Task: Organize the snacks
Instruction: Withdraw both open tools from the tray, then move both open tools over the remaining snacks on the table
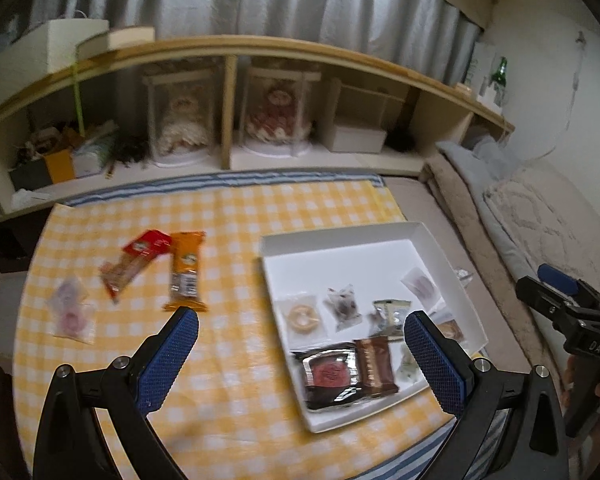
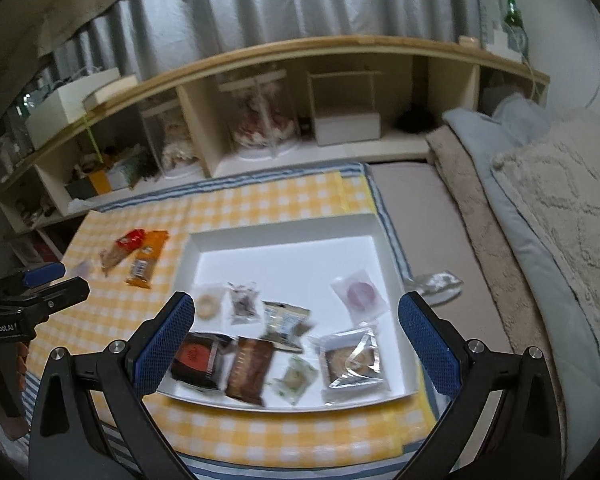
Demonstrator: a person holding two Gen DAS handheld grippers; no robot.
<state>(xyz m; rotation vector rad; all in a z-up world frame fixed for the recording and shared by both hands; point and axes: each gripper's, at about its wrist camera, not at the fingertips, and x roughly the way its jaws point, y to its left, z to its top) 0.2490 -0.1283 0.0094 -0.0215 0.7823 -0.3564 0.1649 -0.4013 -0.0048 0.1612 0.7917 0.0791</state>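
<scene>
A white tray (image 1: 440, 248) lies on the yellow checked cloth (image 1: 228, 392) and holds several wrapped snacks. It also shows in the right wrist view (image 2: 388, 248). Left of it lie an orange bar (image 1: 186, 270), a red packet (image 1: 136, 262) and a clear pink packet (image 1: 72, 312). My left gripper (image 1: 300, 320) is open and empty, above the cloth beside the tray's left edge. My right gripper (image 2: 296, 316) is open and empty above the tray's near part. The tray holds a black-red packet (image 2: 196, 360), a brown bar (image 2: 250, 368) and a clear biscuit packet (image 2: 352, 360).
A low wooden shelf (image 1: 228, 52) with dolls and boxes runs behind the cloth. Folded blankets and a cushion (image 2: 560, 216) lie to the right. A crumpled clear wrapper (image 2: 440, 284) lies on the grey mat beside the tray.
</scene>
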